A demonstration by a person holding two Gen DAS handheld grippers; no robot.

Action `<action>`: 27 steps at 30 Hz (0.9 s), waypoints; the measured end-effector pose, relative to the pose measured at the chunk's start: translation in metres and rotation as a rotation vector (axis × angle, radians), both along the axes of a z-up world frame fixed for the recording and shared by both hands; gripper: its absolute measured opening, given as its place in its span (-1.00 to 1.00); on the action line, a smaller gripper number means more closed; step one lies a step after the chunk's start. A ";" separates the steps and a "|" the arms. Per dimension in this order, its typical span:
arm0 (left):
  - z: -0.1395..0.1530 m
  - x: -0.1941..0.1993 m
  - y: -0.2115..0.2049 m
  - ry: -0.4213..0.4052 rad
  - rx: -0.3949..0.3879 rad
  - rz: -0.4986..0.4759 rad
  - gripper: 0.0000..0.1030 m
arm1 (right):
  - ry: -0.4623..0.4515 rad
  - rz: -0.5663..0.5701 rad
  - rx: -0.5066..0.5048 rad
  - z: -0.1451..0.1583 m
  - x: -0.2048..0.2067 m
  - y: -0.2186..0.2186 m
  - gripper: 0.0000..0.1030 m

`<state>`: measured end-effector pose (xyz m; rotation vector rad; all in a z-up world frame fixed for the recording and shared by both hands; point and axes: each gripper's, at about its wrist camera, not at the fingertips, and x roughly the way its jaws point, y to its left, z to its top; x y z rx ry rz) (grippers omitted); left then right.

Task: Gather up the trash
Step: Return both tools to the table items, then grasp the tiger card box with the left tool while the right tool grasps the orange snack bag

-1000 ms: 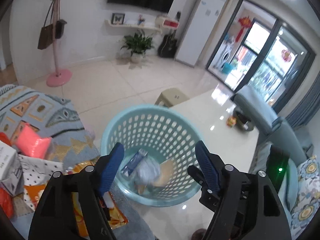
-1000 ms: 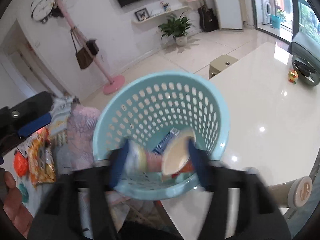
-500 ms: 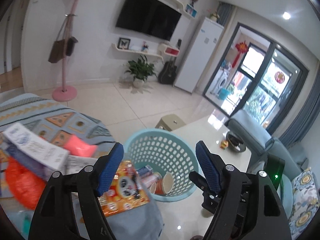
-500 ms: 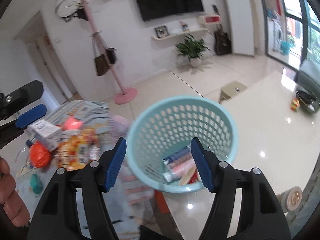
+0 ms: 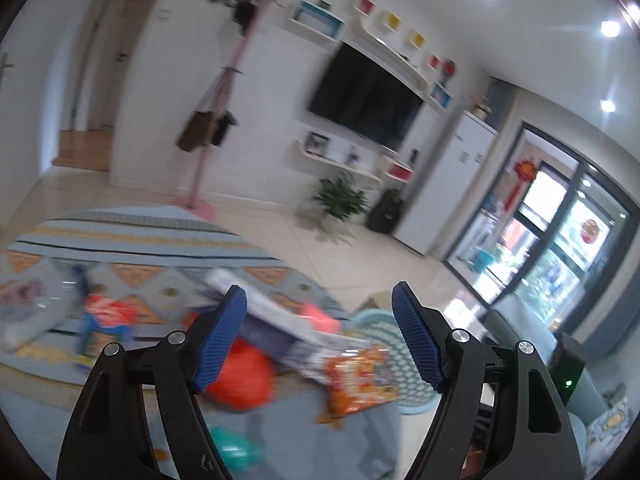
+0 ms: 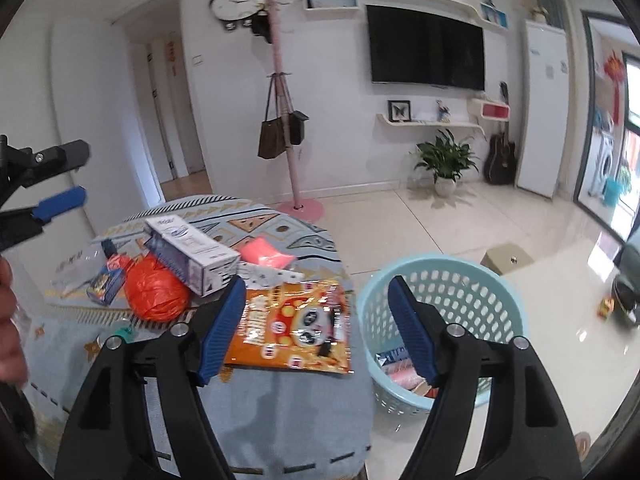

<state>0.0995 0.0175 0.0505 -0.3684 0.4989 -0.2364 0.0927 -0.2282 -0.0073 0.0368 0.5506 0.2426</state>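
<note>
White-walled living room, pale glossy floor tiles, black wall-mounted television [image 6: 426, 52], pink coat stand [image 6: 286, 120] with a brown handbag hanging on it, leafy potted plant [image 6: 445, 162] by the wall. Left wrist view is motion-blurred throughout; right wrist view is sharp.

Round table under a blue patterned cloth [image 6: 280, 408] carries the trash. Orange snack bag with a panda print [image 6: 298, 326] lies flat at the table's near right edge, just beside the basket. Behind it: white rectangular carton [image 6: 192, 254] tilted on top of a crumpled red-orange plastic bag [image 6: 154, 294]; a pink packet [image 6: 266, 256] further back; a small blue-and-red packet [image 6: 103, 282] to the left.

Light blue perforated plastic basket [image 6: 440, 292] stands on the glossy white tabletop [image 6: 560, 340] right of the cloth. Some wrappers lie in its bottom, partly hidden by a finger.

Right gripper [image 6: 316, 324] is held level above the near edge of the cloth, pointing out over the snack bag and basket rim; blue-padded fingers spread wide, nothing between them.

Left gripper [image 5: 320, 344] is angled up toward the room, above the same pile; fingers wide apart, holding nothing. Its blue finger pads [image 6: 60, 202] show at the left edge of the right wrist view, well apart from the right gripper. Part of a bare hand [image 6: 10, 320] shows below them.
</note>
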 end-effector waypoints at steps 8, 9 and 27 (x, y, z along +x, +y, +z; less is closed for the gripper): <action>-0.044 -0.005 0.085 0.134 0.073 0.164 0.52 | 0.057 -0.017 -0.001 -0.035 0.016 0.015 0.49; -0.053 -0.002 0.092 0.163 0.076 0.176 0.52 | 0.067 -0.020 -0.001 -0.040 0.019 0.015 0.50; -0.116 0.035 0.122 0.326 0.165 0.196 0.52 | 0.180 0.000 0.057 -0.080 0.063 0.008 0.50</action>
